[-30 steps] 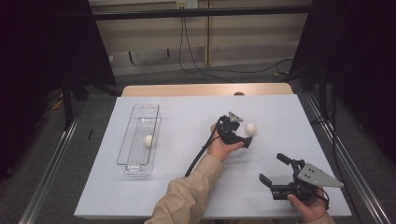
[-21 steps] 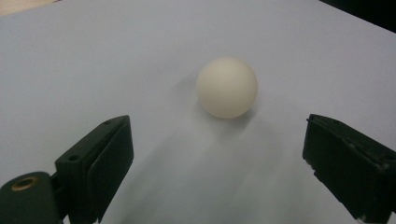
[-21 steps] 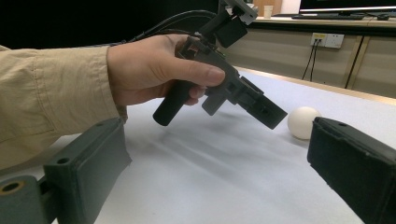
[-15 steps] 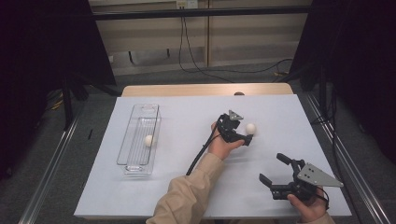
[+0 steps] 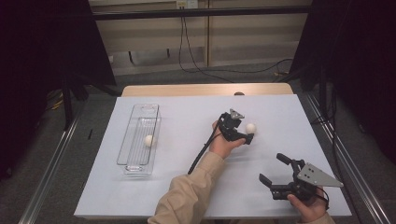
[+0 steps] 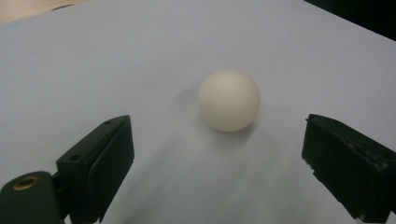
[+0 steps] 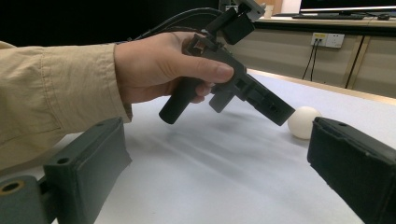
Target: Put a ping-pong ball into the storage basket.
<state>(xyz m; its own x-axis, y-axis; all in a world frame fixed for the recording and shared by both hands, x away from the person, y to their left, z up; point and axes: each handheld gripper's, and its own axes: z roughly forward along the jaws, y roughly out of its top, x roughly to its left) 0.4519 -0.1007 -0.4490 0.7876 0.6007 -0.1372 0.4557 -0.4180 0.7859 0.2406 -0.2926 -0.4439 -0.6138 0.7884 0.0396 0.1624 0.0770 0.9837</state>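
A white ball (image 5: 251, 128) lies on the white table (image 5: 187, 186), right of centre. My left gripper (image 5: 242, 129) is open beside it, tilted down. In the left gripper view the ball (image 6: 229, 100) rests on the table just ahead of the gap of my left gripper (image 6: 217, 136), touching neither jaw. My right gripper (image 5: 272, 168) stands open and empty near the front right edge. From the right gripper view, my right gripper (image 7: 219, 140) looks at the hand holding the left gripper (image 7: 233, 84) and at the ball (image 7: 303, 122).
A clear plastic tray (image 5: 133, 161) lies lengthwise at the table's left with a second white ball (image 5: 149, 140) in it. The left gripper's cable (image 5: 201, 154) trails back along the sleeve. Dark metal rails run along both sides of the table.
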